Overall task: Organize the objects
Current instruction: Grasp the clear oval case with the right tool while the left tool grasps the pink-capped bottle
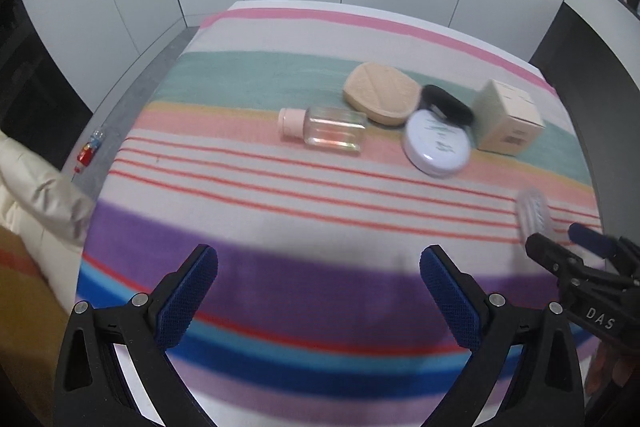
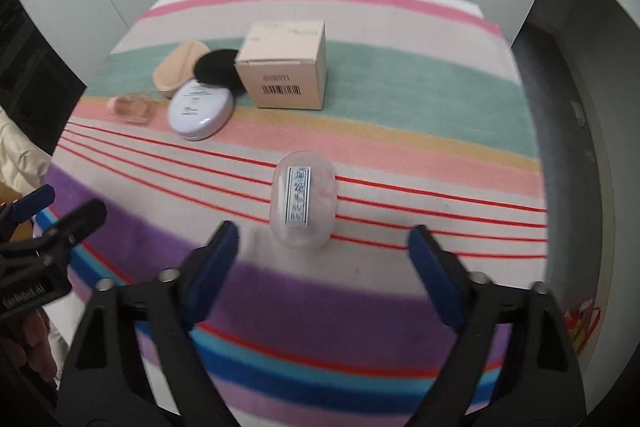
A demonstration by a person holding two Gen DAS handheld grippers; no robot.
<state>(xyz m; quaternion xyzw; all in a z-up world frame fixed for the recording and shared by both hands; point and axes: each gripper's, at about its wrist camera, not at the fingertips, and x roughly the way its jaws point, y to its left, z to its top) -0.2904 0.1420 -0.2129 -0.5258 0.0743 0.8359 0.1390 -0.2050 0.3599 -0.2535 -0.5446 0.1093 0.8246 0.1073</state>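
A striped cloth (image 2: pixel 400 99) covers the table in front of white cabinet doors, and toward its far side a loose cluster runs left to right: a clear bottle (image 1: pixel 326 129) lying down, a beige sponge (image 1: pixel 382 93), a black puff (image 1: pixel 448 103) under a white compact (image 1: pixel 436 141), and a cardboard box (image 2: pixel 286 65). The left gripper (image 1: pixel 318 291) hovers with jaws apart and empty. The right gripper (image 2: pixel 320 267), also spread, brackets a clear oval case (image 2: pixel 302 201) lying well apart from the cluster, likely to gather it in.

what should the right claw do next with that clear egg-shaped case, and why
Probably ease the right claw forward until the clear egg-shaped plastic case sits between its blue pads, then close. The claw is open and empty, the case lies just ahead of it on the striped cloth, apart from the other items.
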